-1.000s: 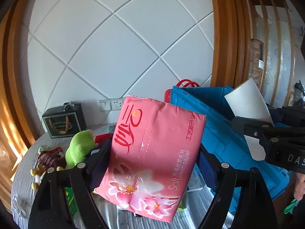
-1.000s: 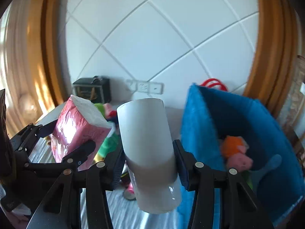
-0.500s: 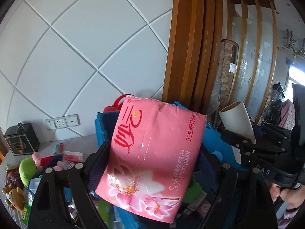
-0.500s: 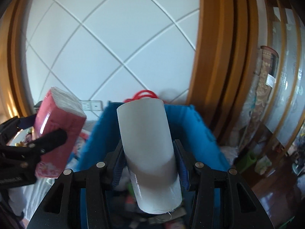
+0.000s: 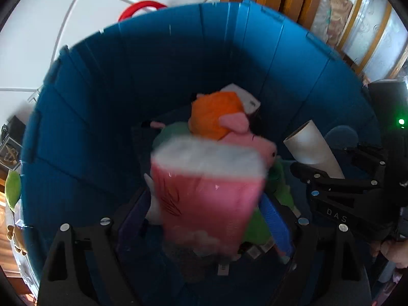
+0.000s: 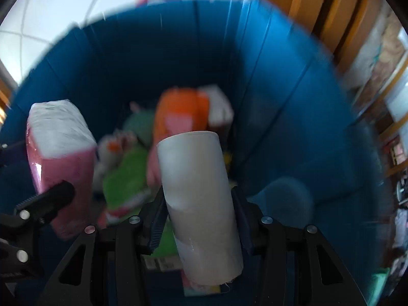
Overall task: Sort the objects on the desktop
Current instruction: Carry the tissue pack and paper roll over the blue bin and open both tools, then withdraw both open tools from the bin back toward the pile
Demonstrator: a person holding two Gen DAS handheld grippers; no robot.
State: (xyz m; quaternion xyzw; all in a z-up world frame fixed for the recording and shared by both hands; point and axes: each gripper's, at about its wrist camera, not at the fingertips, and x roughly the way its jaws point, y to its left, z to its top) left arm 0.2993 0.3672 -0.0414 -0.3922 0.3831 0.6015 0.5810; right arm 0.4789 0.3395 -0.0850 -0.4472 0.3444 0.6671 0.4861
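Note:
My left gripper [image 5: 204,211] is shut on a pink tissue pack [image 5: 206,193] and holds it, tipped forward, over the inside of a blue bin [image 5: 107,81]. My right gripper [image 6: 197,204] is shut on a white cardboard roll [image 6: 199,199] and holds it over the same bin [image 6: 280,81]. The roll [image 5: 312,148] and the right gripper show at the right of the left wrist view. The tissue pack [image 6: 60,158] shows at the left of the right wrist view. The image is blurred.
In the bin lie an orange and pink plush [image 5: 221,119], green plush toys [image 6: 125,178] and a white box [image 6: 216,109]. A red handle [image 5: 142,6] sticks up behind the bin. A green toy [image 5: 11,188] lies outside at the left. Wooden frames stand at the right.
Both grippers have swung right from the table and tipped down over the blue bin. The tissue pack and the roll are now above the bin's contents, still held.

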